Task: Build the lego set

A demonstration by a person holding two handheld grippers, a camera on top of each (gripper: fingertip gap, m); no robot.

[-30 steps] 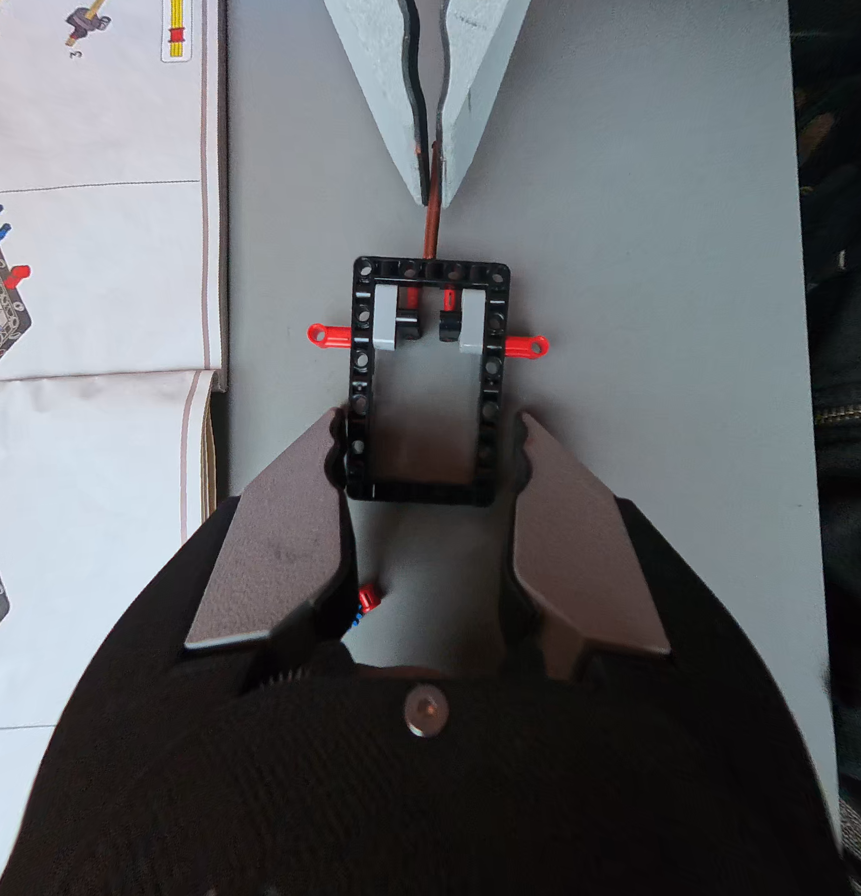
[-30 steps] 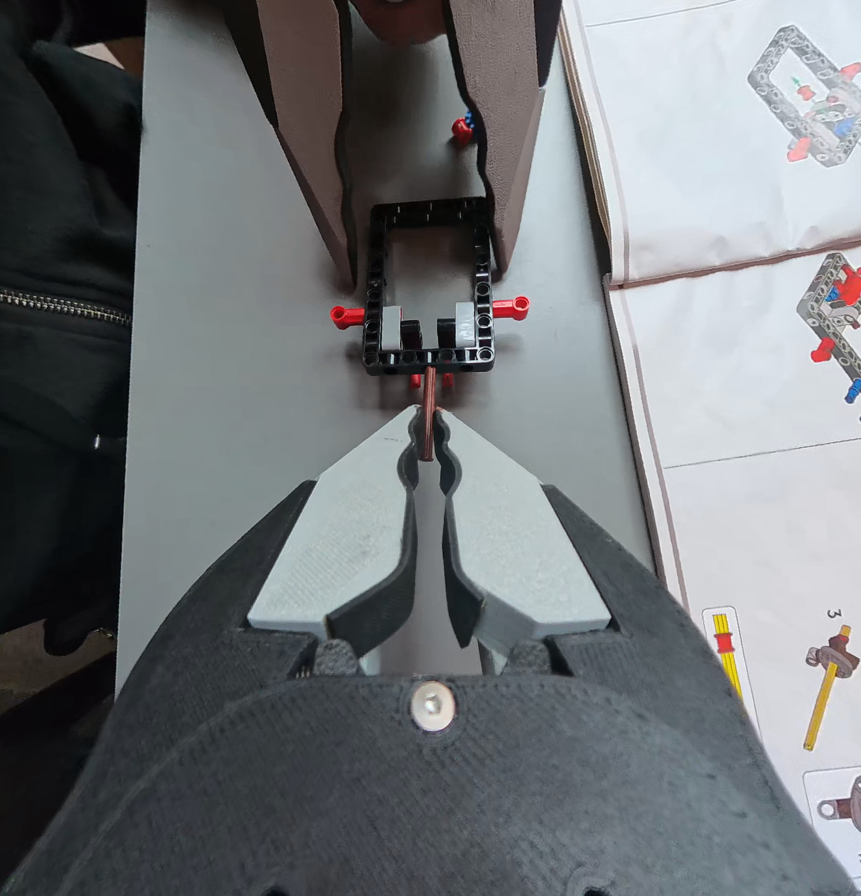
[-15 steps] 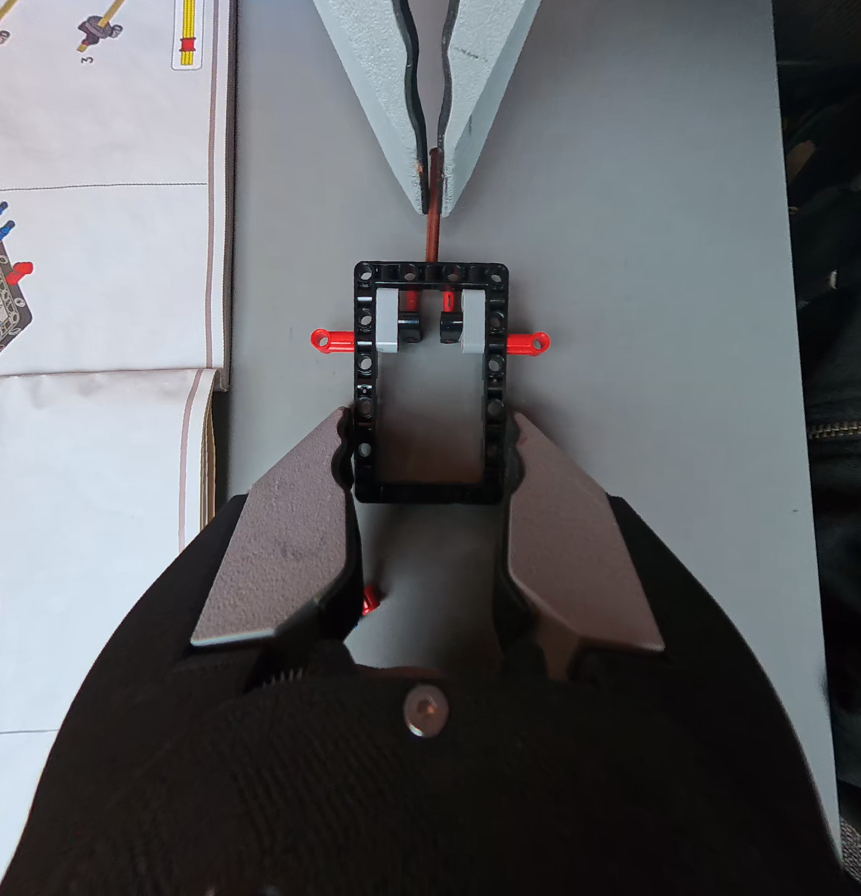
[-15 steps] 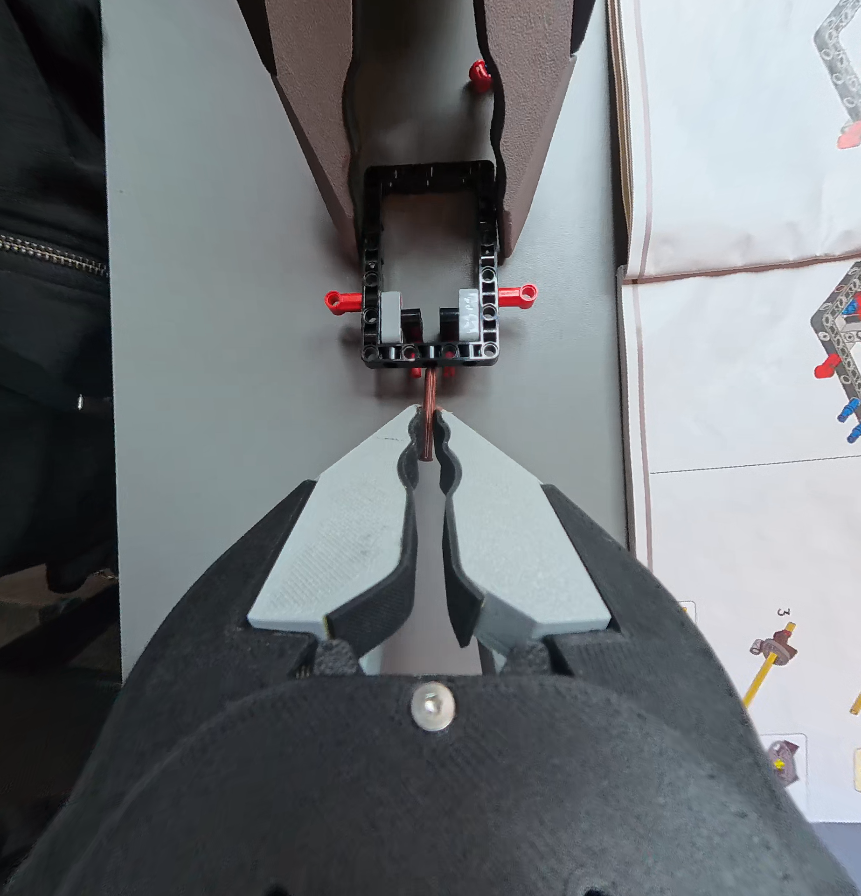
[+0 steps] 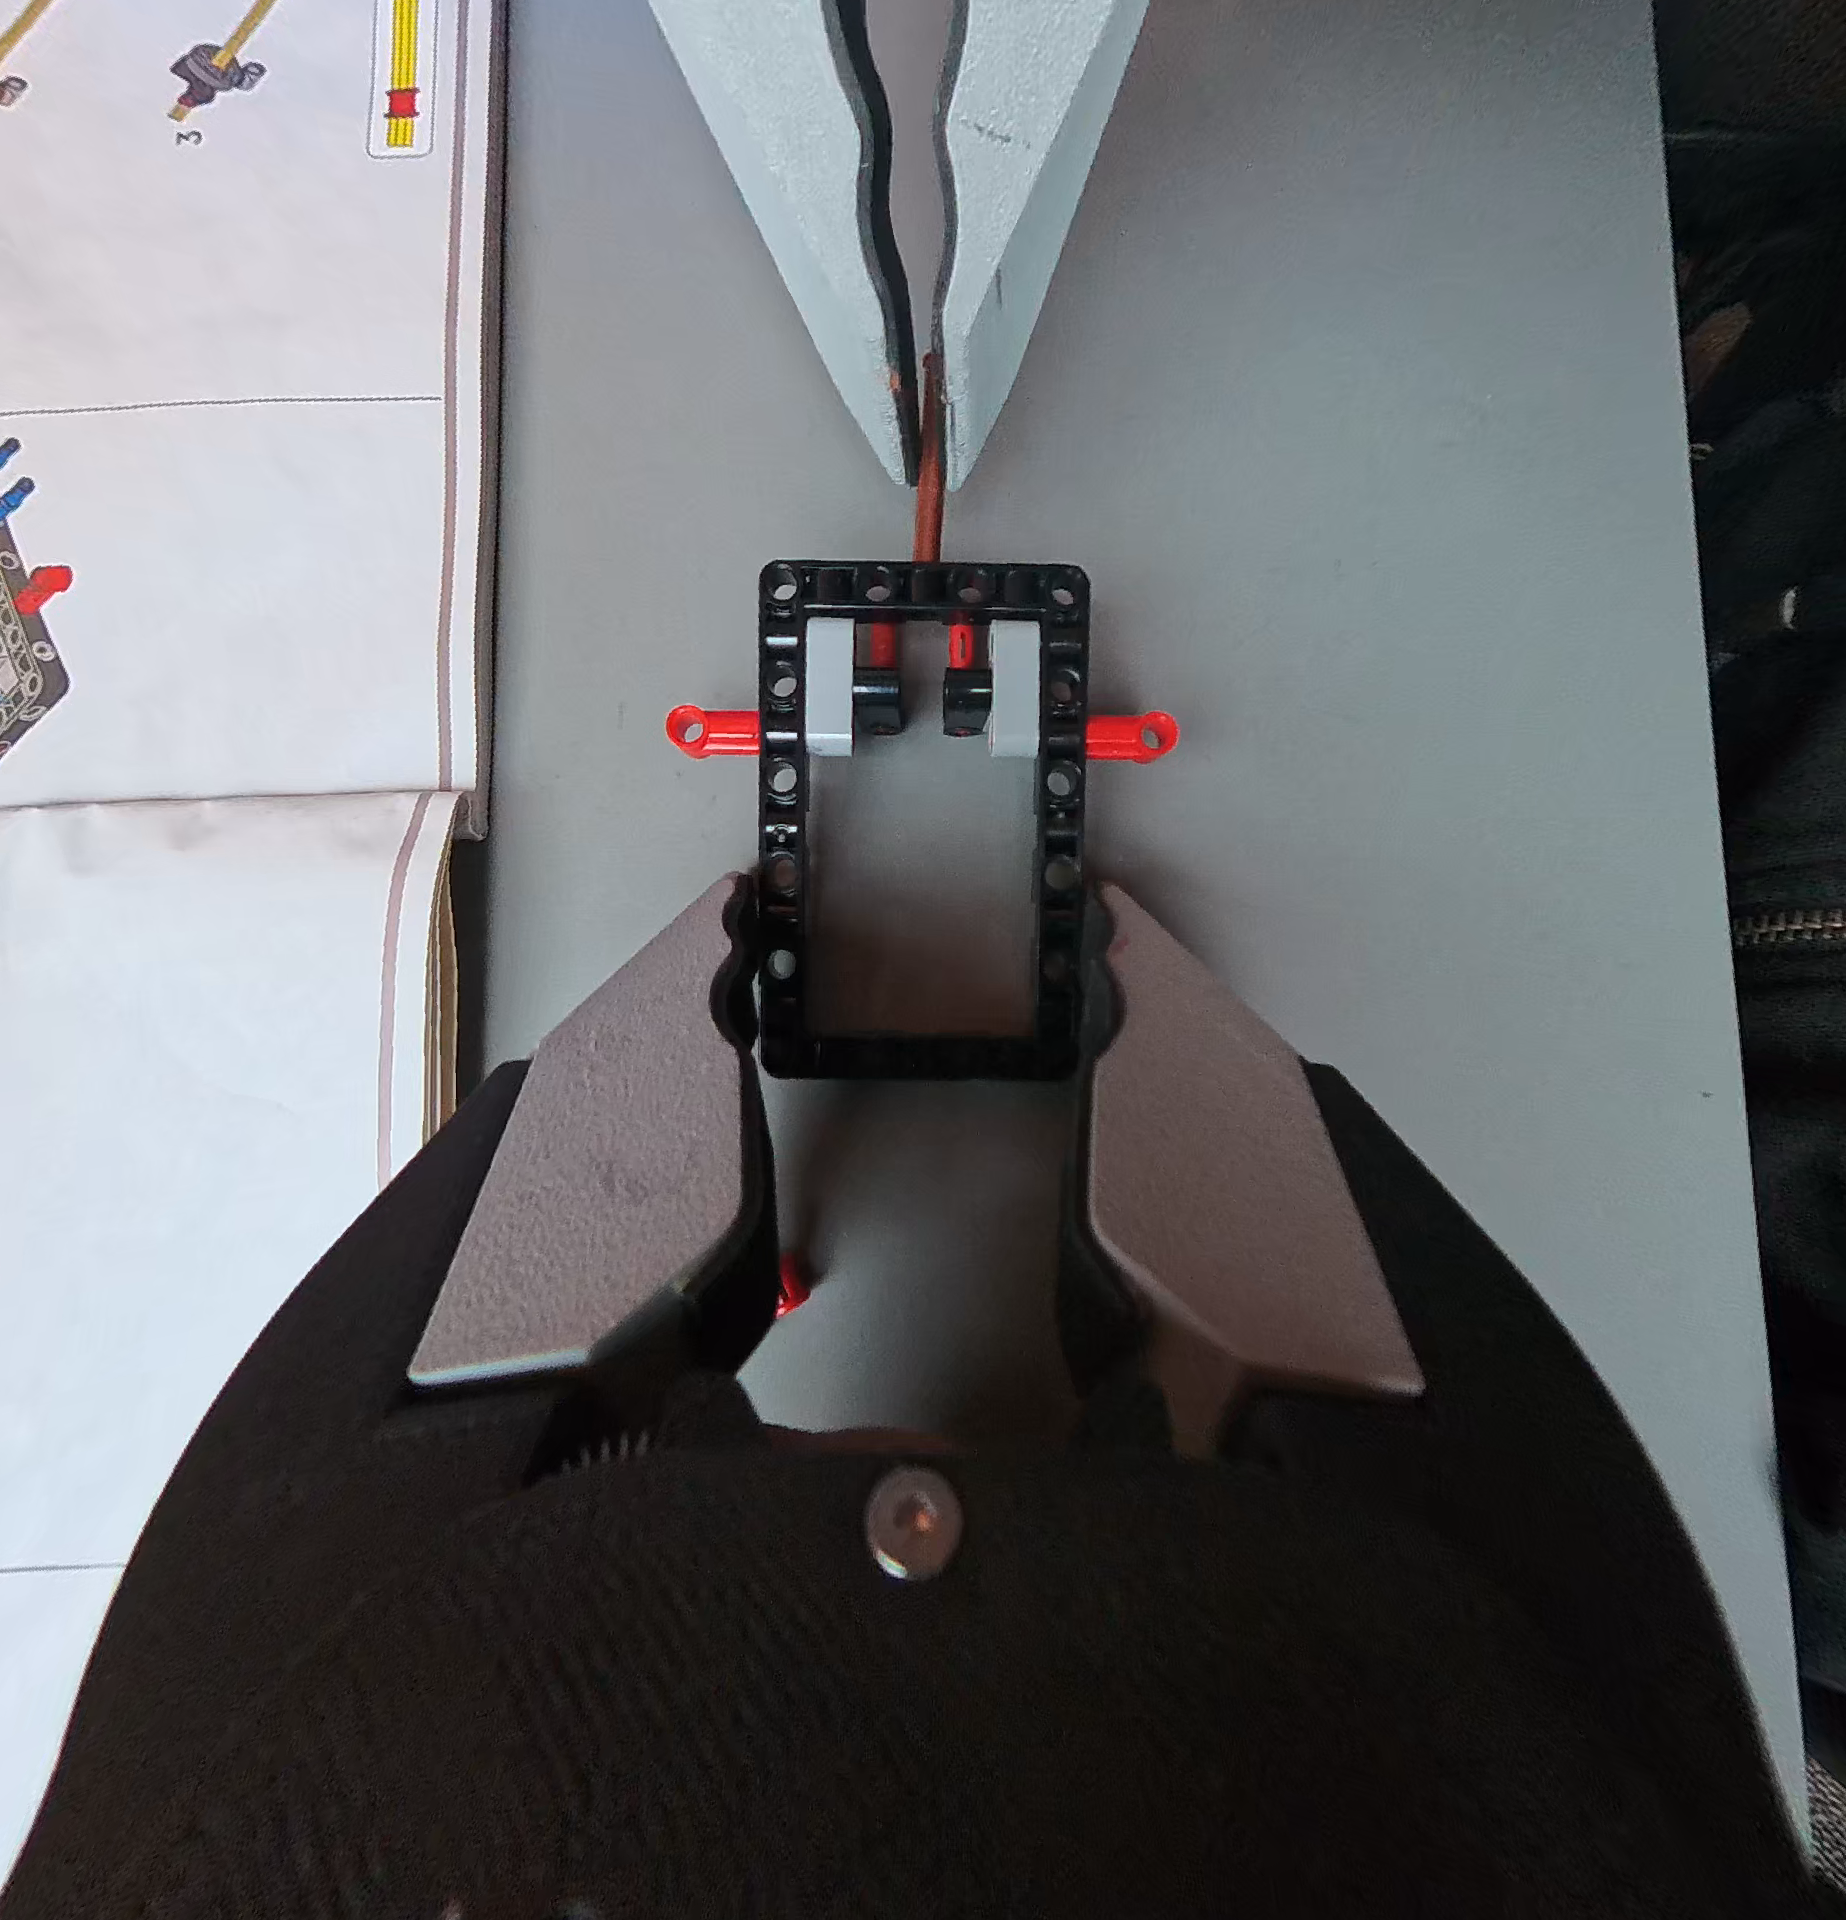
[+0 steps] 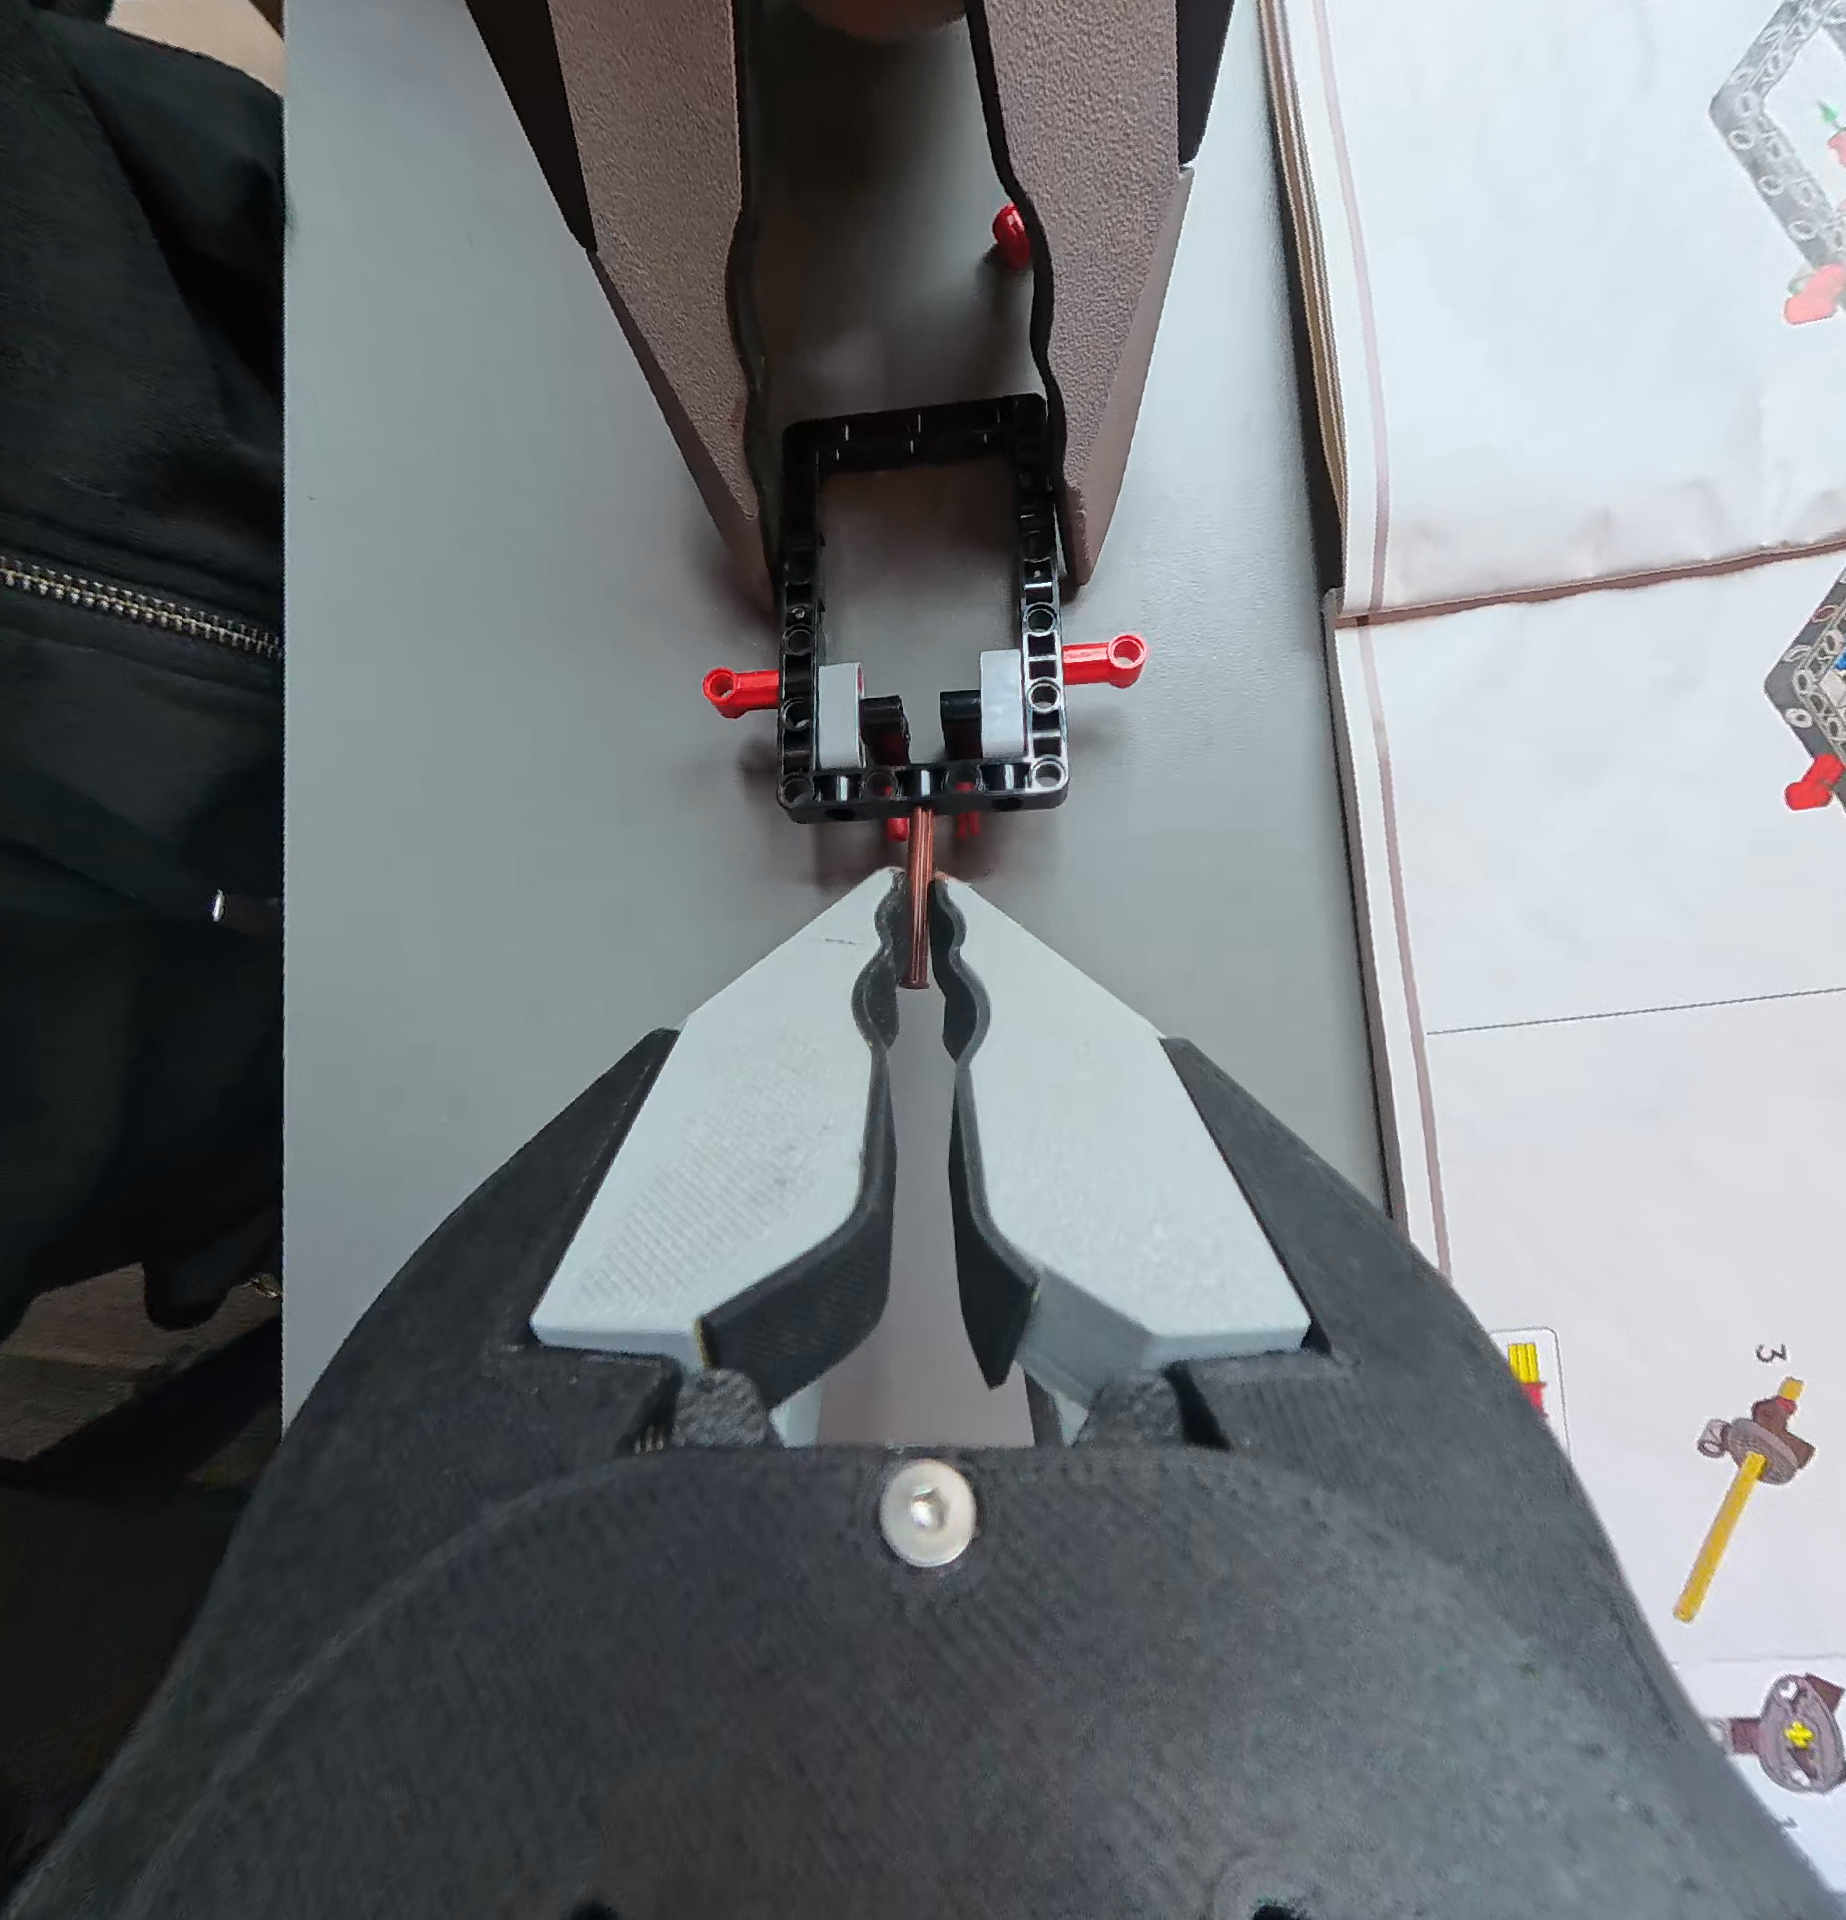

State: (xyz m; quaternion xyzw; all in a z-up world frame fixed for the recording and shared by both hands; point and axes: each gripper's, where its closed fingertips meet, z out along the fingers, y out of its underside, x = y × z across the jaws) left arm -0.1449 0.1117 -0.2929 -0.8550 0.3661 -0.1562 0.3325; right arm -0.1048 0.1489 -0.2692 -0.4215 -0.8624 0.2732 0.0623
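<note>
A black rectangular frame with grey and black connectors and red pins on both sides lies on the grey table. My left gripper is shut on the frame's near end, one finger on each long side. My right gripper is shut on a thin brown axle. The axle's far tip sits in the middle of the frame's short side. In the left wrist view the right gripper comes from the top with the axle touching the frame.
An open instruction booklet lies left of the frame; it also shows in the right wrist view. A loose red pin lies under my left finger. A person's dark jacket lies past the table edge. Some 7 centimetres of space lies between my two pairs of fingers. The loose red pin is about 7 centimetres from my left fingertips. It turns up in the right wrist view as well.
The right gripper has pushed the brown axle closer to the frame; less axle shows between its fingertips and the frame. The left gripper keeps its hold on the frame.
</note>
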